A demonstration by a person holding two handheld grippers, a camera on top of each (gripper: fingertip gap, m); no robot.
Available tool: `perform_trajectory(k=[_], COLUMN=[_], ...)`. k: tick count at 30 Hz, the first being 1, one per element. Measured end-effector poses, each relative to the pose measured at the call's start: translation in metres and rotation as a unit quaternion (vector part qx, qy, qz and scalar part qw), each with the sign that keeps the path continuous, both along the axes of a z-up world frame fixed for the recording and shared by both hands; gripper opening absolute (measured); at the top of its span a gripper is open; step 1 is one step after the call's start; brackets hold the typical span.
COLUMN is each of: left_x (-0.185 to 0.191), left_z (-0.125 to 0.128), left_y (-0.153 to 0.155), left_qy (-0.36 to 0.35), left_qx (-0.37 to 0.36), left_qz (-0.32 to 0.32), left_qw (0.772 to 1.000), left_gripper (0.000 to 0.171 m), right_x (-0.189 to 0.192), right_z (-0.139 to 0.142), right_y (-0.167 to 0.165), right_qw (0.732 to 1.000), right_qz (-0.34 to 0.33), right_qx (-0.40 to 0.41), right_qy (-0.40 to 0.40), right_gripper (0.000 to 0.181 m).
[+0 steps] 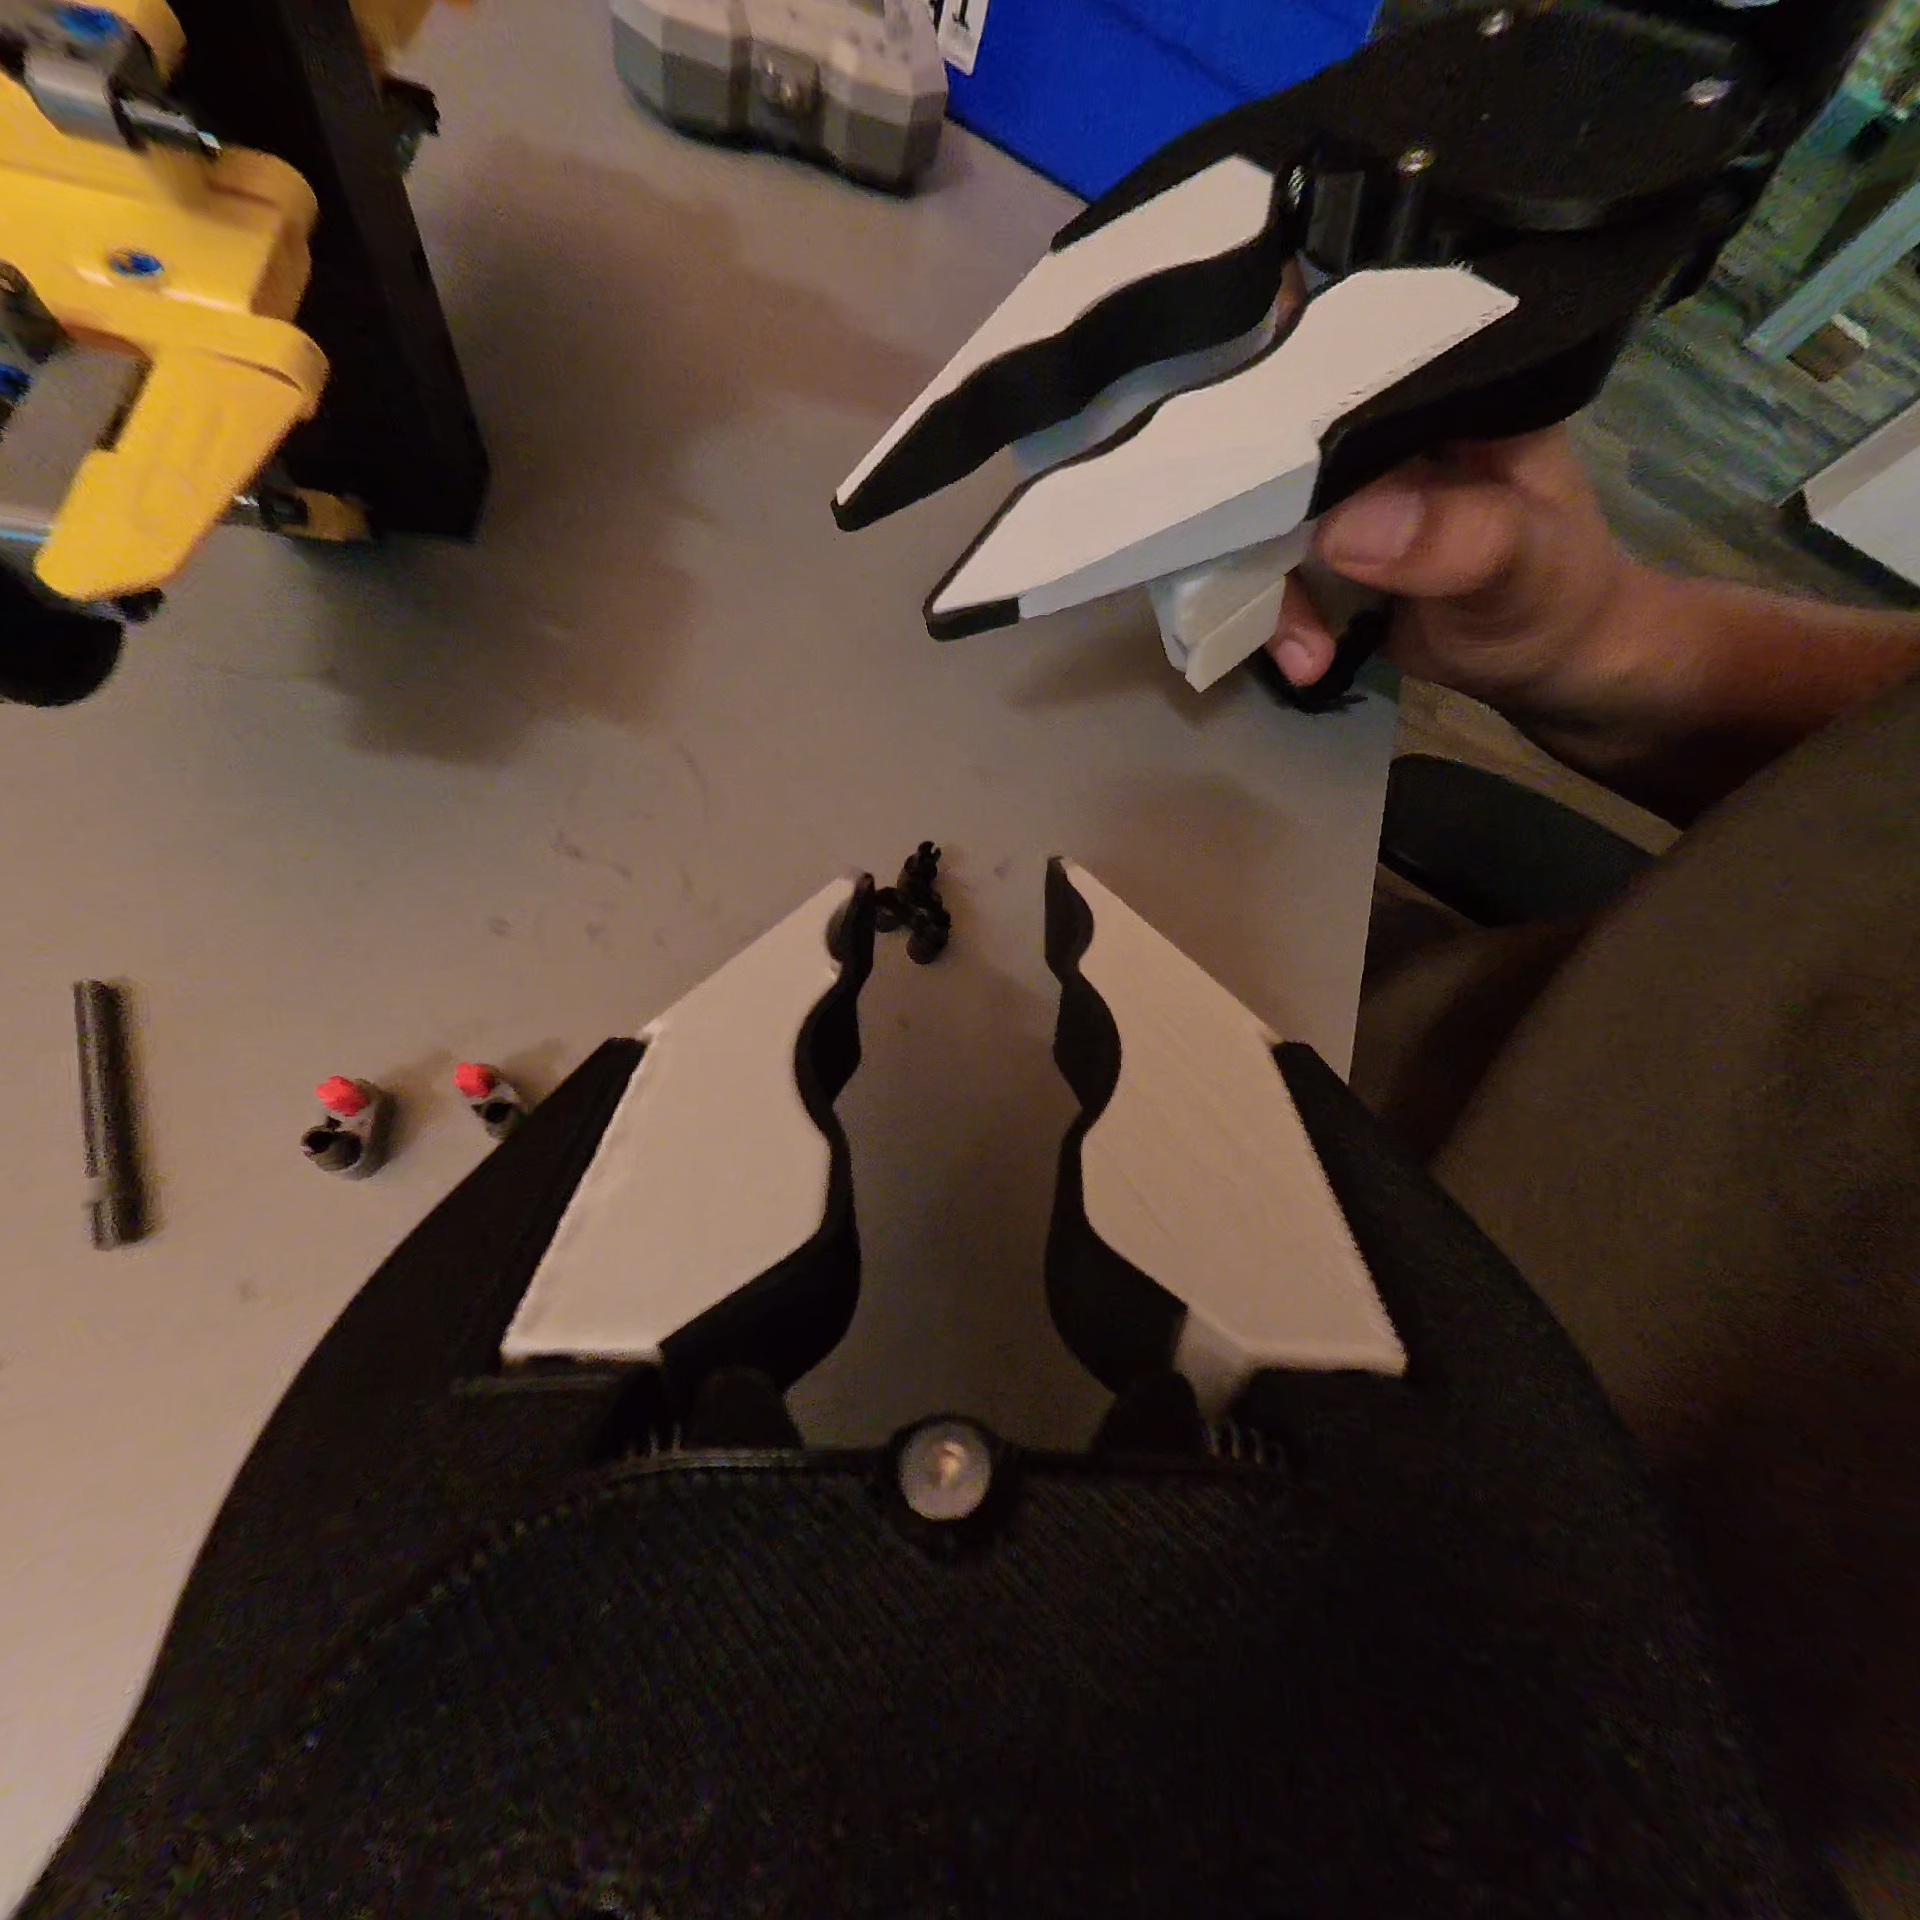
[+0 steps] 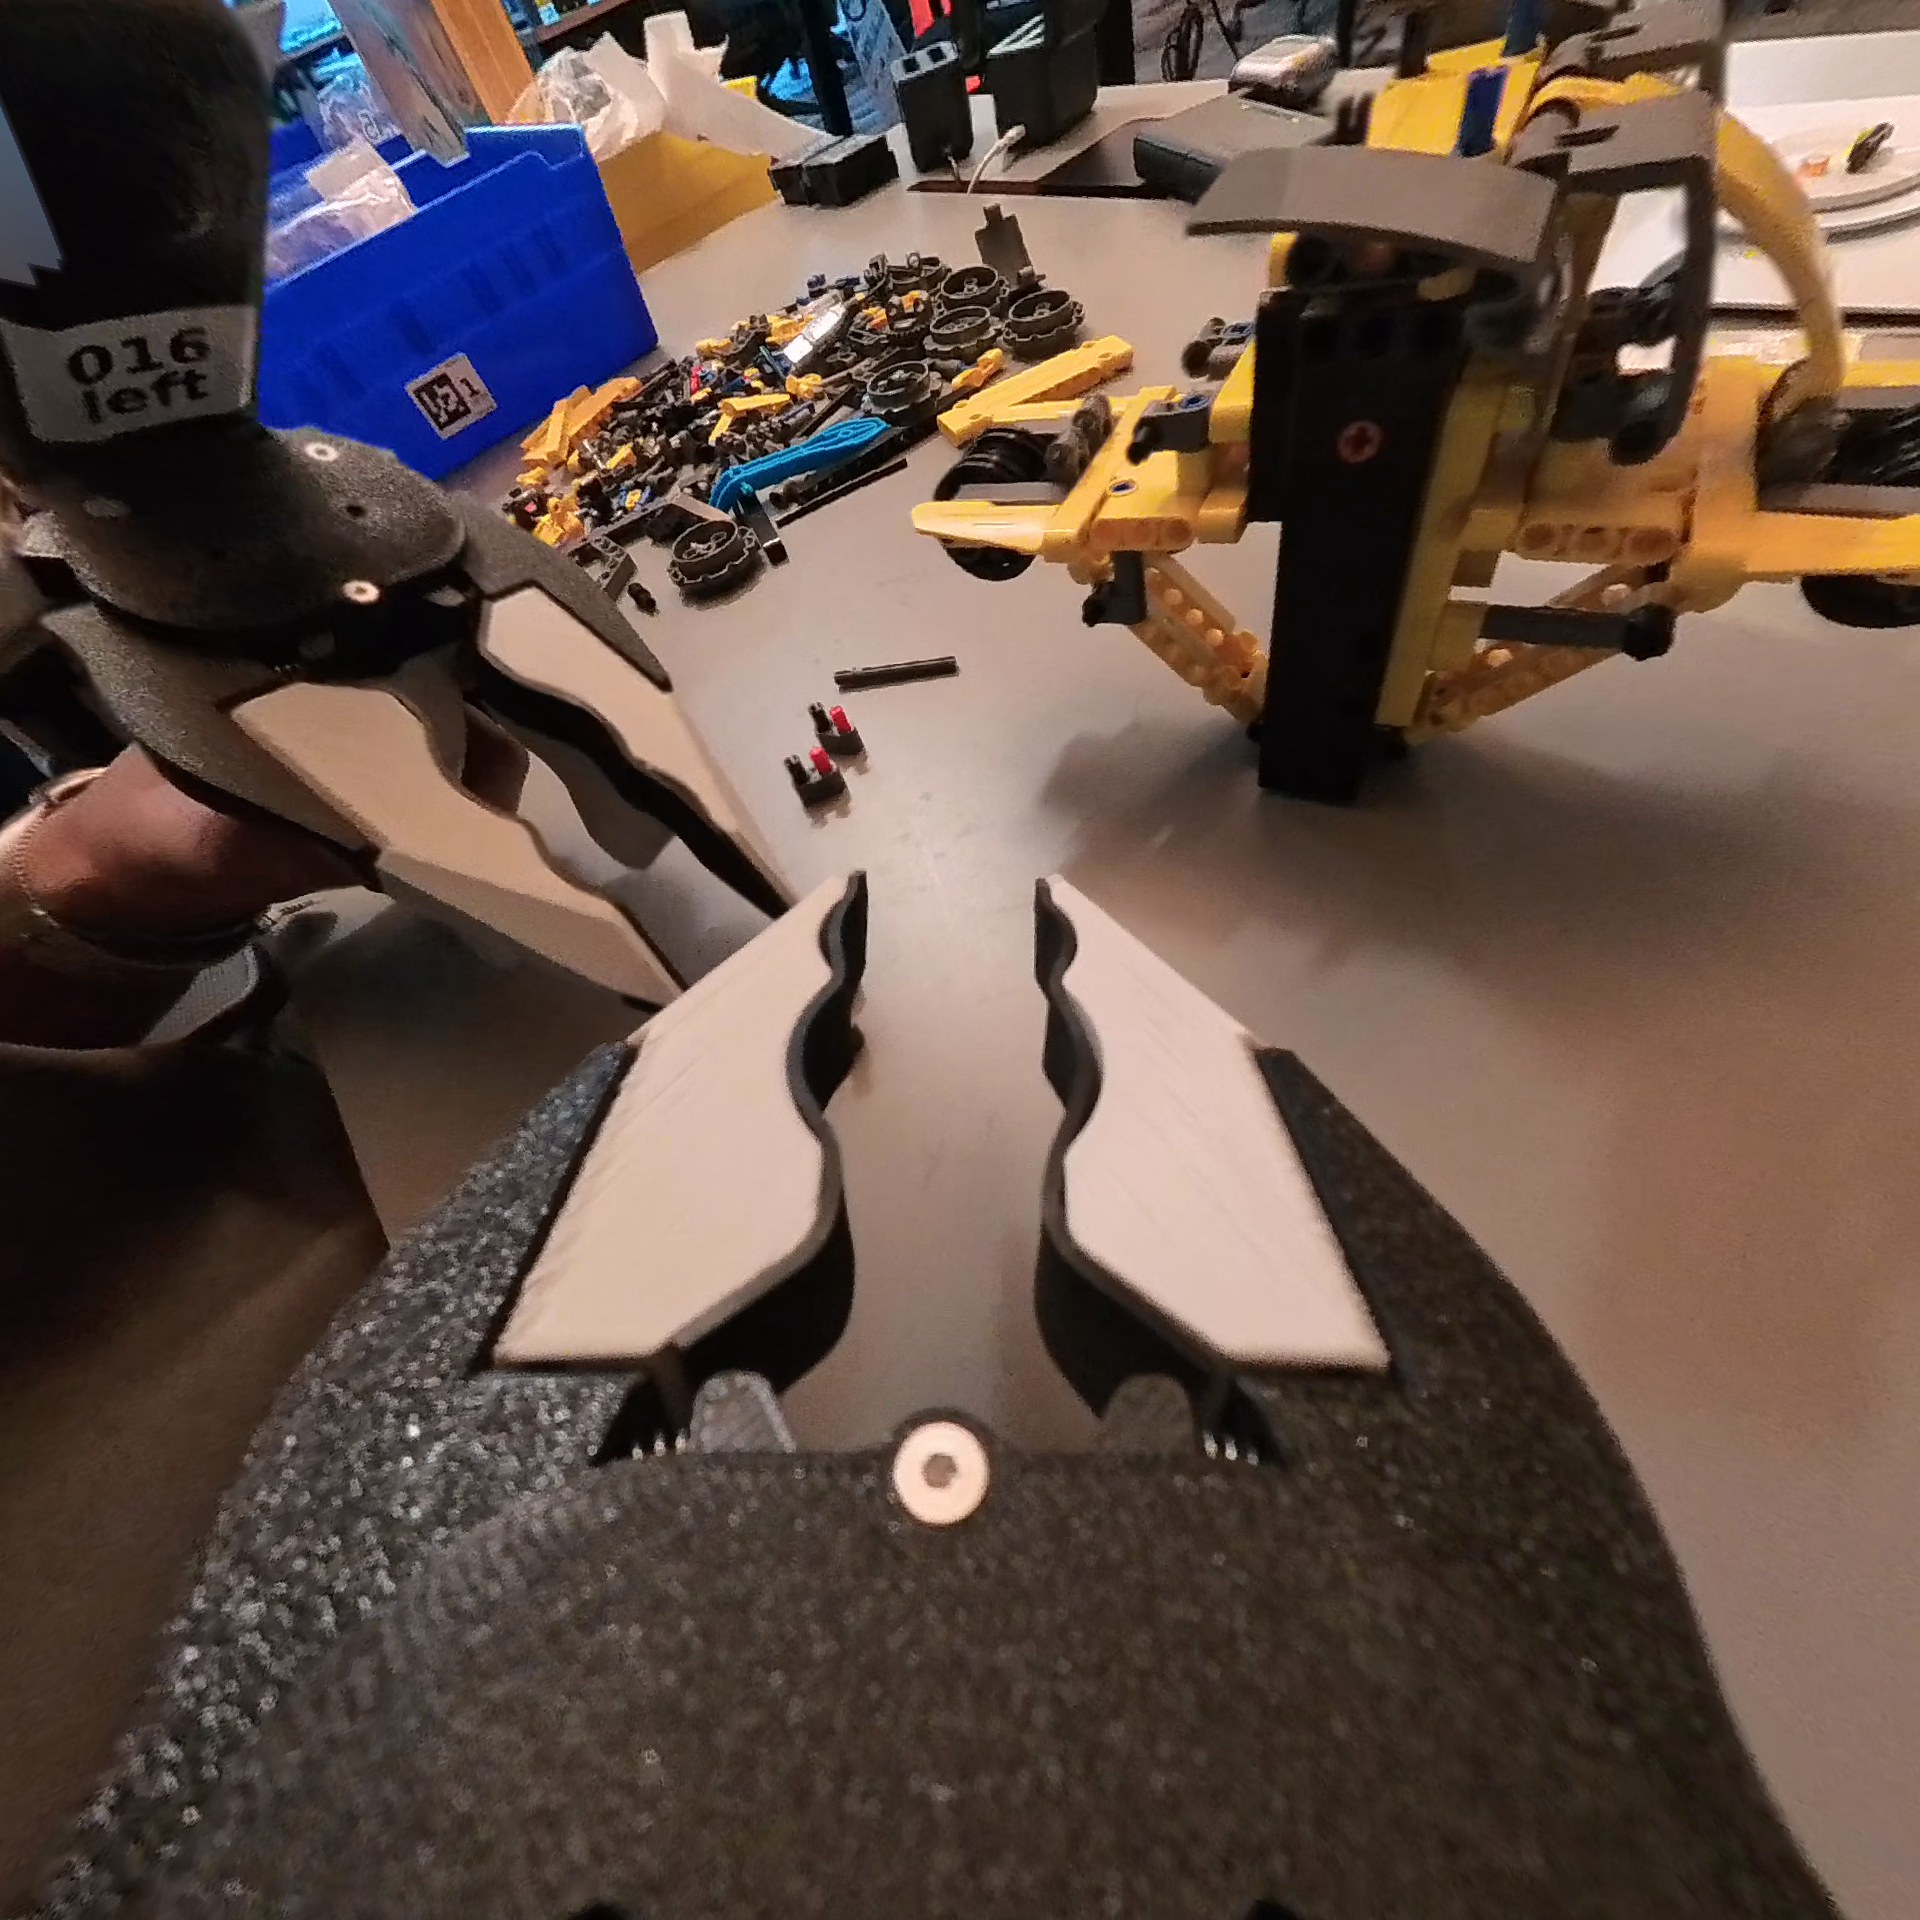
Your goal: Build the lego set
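Left gripper (image 1: pixel 951 883): black body, white-faced fingers, jaws spread and empty, held low over the grey tabletop (image 1: pixel 623 644). Small black connector piece (image 1: pixel 920 902) lies on the table touching or just beside the tip of its left finger; exact contact unclear.
Black connector piece, axis: long axis runs away from the camera, roughly in line with the fingers. Shape knobby and too small to resolve.
Right gripper (image 2: pixel 951 899): same build, jaws parted, nothing between them, only bare table below. In the left wrist view it hangs raised at upper right (image 1: pixel 914 561), gripped by a hand (image 1: pixel 1475 582).
Dark grey ribbed axle rod (image 1: pixel 109 1112): lies flat, left of the left gripper; in the left wrist view it points away from the camera, in the right wrist view it lies crosswise (image 2: pixel 894 670).
Two small dark grey connectors with red pegs (image 1: pixel 348 1122): between rod and left gripper, side by side; one is partly hidden by the gripper body in the left view, both are clear in the right view (image 2: pixel 826 753).
Yellow and black brick-built vehicle model (image 2: pixel 1403 488): on a black upright stand; whole in the right view, cut off at the left edge in the left view (image 1: pixel 156 343).
Right view only: heap of loose yellow, black and blue building parts (image 2: pixel 810 416).
Blue plastic bin (image 2: pixel 457 301): beside the heap; only a corner shows in the left view (image 1: pixel 1122 83).
Left view only: grey angular case (image 1: pixel 790 83), cropped at top.
Hard to read: the far table clutter is blurred.
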State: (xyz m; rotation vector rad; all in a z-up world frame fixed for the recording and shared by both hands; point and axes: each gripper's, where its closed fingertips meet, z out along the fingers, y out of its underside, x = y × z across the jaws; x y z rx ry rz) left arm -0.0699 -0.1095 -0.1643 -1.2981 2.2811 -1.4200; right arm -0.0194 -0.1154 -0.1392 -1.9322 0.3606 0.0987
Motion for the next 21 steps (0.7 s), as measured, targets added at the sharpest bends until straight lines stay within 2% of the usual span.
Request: perform_trajectory(k=[4, 9, 13, 14, 17, 21], left_x=[0.003, 0.005, 0.008, 0.009, 0.011, 0.018], left_z=[-0.012, -0.017, -0.020, -0.020, -0.017, 0.001], left_y=[0.000, -0.005, -0.008, -0.009, -0.010, -0.006], left_qy=[0.015, 0.020, 0.020, 0.018, 0.016, -0.005], left_qx=[0.024, 0.048, 0.061, 0.064, 0.054, 0.011], left_qz=[0.011, 0.005, 0.003, 0.001, -0.002, 0.005], left_qw=[1.000, 0.999, 0.998, 0.998, 0.998, 1.000], left_gripper=[0.028, 0.022, 0.000, 0.000, 0.000, 0.000], right_x=[-0.001, 0.000, 0.000, 0.000, 0.000, 0.002], right_z=[0.000, 0.003, 0.006, 0.006, 0.008, 0.011], right_y=[0.000, -0.001, -0.002, -0.002, -0.003, -0.004], right_qw=[1.000, 0.999, 0.998, 0.998, 0.998, 0.998], right_qz=[0.003, 0.014, 0.017, 0.017, 0.017, 0.019], right_qx=[0.001, 0.021, 0.033, 0.034, 0.038, 0.045], right_qy=[-0.001, 0.034, 0.047, 0.045, 0.039, 0.029], right_gripper=[0.032, 0.034, 0.035, 0.035, 0.035, 0.036])
